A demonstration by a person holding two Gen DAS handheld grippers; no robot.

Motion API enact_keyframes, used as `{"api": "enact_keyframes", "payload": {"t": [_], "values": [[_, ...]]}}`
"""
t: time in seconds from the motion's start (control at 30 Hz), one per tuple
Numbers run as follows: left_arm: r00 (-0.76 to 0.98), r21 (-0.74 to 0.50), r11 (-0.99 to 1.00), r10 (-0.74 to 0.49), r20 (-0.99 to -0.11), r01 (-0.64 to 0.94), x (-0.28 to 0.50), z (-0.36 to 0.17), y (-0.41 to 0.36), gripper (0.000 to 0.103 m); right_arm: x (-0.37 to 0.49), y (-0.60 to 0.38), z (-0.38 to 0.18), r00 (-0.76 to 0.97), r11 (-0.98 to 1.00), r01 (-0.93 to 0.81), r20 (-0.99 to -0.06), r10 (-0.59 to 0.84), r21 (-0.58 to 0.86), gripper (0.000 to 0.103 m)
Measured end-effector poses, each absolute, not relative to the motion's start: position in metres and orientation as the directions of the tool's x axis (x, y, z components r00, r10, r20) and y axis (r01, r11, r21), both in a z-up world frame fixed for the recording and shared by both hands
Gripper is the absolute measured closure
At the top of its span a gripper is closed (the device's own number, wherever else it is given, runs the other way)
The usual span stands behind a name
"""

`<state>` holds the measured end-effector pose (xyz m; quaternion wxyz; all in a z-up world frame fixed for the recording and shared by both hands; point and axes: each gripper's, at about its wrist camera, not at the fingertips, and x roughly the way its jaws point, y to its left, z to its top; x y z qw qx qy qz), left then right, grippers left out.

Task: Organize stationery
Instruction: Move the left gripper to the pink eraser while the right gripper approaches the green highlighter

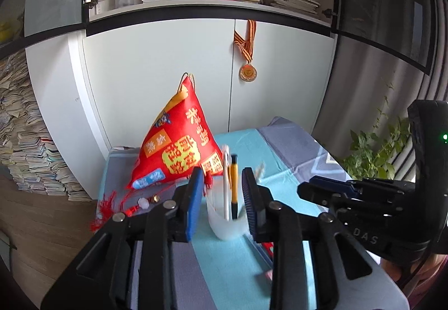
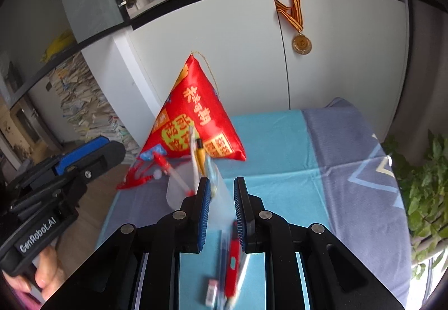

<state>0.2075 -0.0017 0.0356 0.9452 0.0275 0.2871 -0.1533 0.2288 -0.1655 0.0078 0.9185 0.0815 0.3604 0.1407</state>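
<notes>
Centrally, the left gripper [image 1: 222, 192] stands released, its blue pads either side of a translucent cup [image 1: 226, 222] but clear of its wall. Inside the cup stand a white pen [image 1: 226, 184] and a yellow pen [image 1: 234, 187]. Beyond it rests a red triangular pouch [image 1: 179, 142] on the blue-grey cloth [image 1: 294, 147]. The right gripper [image 2: 221, 198] is clenched to a narrow gap; whether its pads pinch anything cannot be told. Beneath its fingers lie a red pen [image 2: 232, 265], a dark pen [image 2: 222, 256] and an eraser [image 2: 211, 291].
</notes>
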Motion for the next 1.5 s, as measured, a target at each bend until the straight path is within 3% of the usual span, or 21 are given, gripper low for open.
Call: {"api": "enact_keyframes", "payload": {"t": [0.13,0.47,1.1,1.17,1.3,1.5], "values": [[0.754,-0.053,0.944,-0.292,-0.589,0.325,0.182,0.014,-0.003,0.072,0.194,-0.165,-0.007,0.665,0.954,-0.218,-0.684,0.299,0.205,0.086],[0.585,-0.133,0.928,-0.327,-0.743,0.349,0.149,-0.080,-0.022,0.072,0.119,-0.155,-0.079,0.526,0.952,-0.254,-0.803,0.283,0.169,0.086],[0.522,-0.135,0.915,-0.333,-0.785,0.380,0.160,-0.111,-0.049,0.072,0.109,-0.138,-0.116,0.447,0.947,-0.268,-0.848,0.285,0.177,0.086],[0.513,-0.156,0.914,-0.344,-0.787,0.373,0.163,-0.115,-0.045,0.068,0.110,-0.140,-0.116,0.446,0.946,-0.268,-0.847,0.288,0.181,0.086],[0.523,-0.166,0.924,-0.336,-0.783,0.346,0.165,-0.114,-0.034,0.068,0.113,-0.147,-0.118,0.474,0.970,-0.225,-0.860,0.189,0.089,0.086],[0.515,-0.170,0.925,-0.334,-0.789,0.340,0.169,-0.114,-0.033,0.071,0.118,-0.157,-0.117,0.477,0.972,-0.204,-0.855,0.202,0.116,0.086]]}}
